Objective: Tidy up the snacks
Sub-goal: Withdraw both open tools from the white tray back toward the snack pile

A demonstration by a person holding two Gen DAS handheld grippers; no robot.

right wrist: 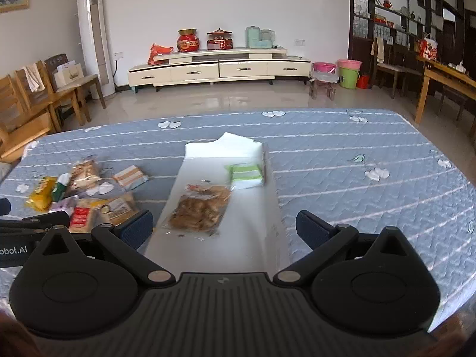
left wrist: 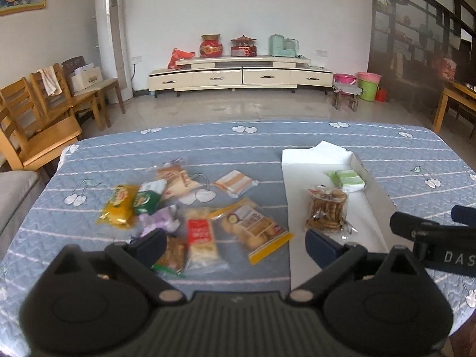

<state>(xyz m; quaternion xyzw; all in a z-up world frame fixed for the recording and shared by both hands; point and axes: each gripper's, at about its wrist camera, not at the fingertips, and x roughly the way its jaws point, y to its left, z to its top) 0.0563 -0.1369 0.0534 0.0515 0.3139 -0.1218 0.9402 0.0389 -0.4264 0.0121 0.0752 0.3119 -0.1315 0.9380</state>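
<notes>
A pile of snack packets lies on the blue quilted cloth: a yellow packet (left wrist: 119, 205), a red-labelled cracker pack (left wrist: 200, 238), a zip bag of round biscuits (left wrist: 253, 226) and an orange-striped packet (left wrist: 236, 183). My left gripper (left wrist: 236, 247) hangs open above the pile's near edge, with nothing between its pads. To the right lies a flat white box (left wrist: 360, 163) holding a clear bag of brown cookies (left wrist: 327, 208) and a green packet (left wrist: 348, 178). My right gripper (right wrist: 224, 229) stands open over the box's near end, behind the cookie bag (right wrist: 199, 208), and holds nothing.
The cloth-covered table (right wrist: 357, 148) ends at a far edge with tiled floor beyond. Wooden chairs (left wrist: 44, 113) stand off the left side. The right gripper (left wrist: 431, 232) shows close beside my left one. A torn white flap (right wrist: 232, 142) rises at the box's far end.
</notes>
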